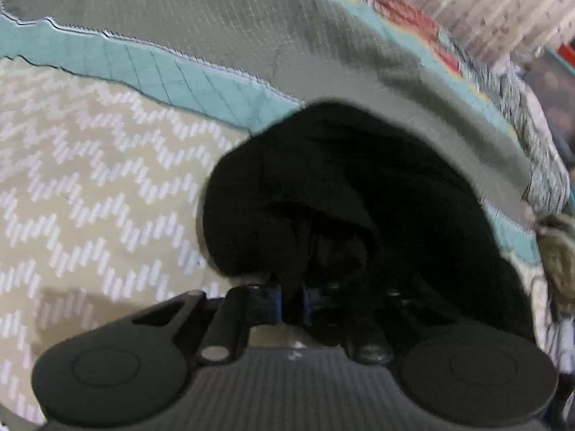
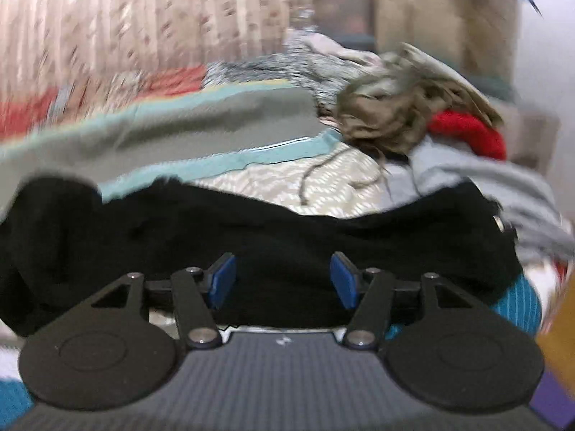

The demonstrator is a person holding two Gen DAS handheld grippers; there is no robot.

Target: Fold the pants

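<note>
the black pants (image 1: 359,194) lie bunched on a bed, on a beige cover with a white zigzag pattern (image 1: 90,179) and against a grey quilted blanket with a teal border (image 1: 215,28). in the left wrist view the left tool (image 1: 291,305) has its two blue pads pressed almost together with a dark fold of the pants pinched between them; the cloth rises from the pads in a rounded heap that hides much of the right-hand finger. the picture is slightly blurred, so the exact fold caught there is hard to make out.

in the right wrist view the right tool (image 2: 284,280) stands with its blue pads well apart. the pants (image 2: 287,233) stretch as a long dark band across the view just beyond and under the fingertips, and black cloth fills the gap between the pads, but neither pad presses on it. no earlier view is on hand to compare.

behind the pants, a heap of other clothes sits on the bed: an olive-brown crumpled garment (image 2: 391,115), something red (image 2: 467,133) and a pale grey piece (image 2: 485,176). a striped curtain (image 2: 125,25) hangs in the blurred background.
</note>
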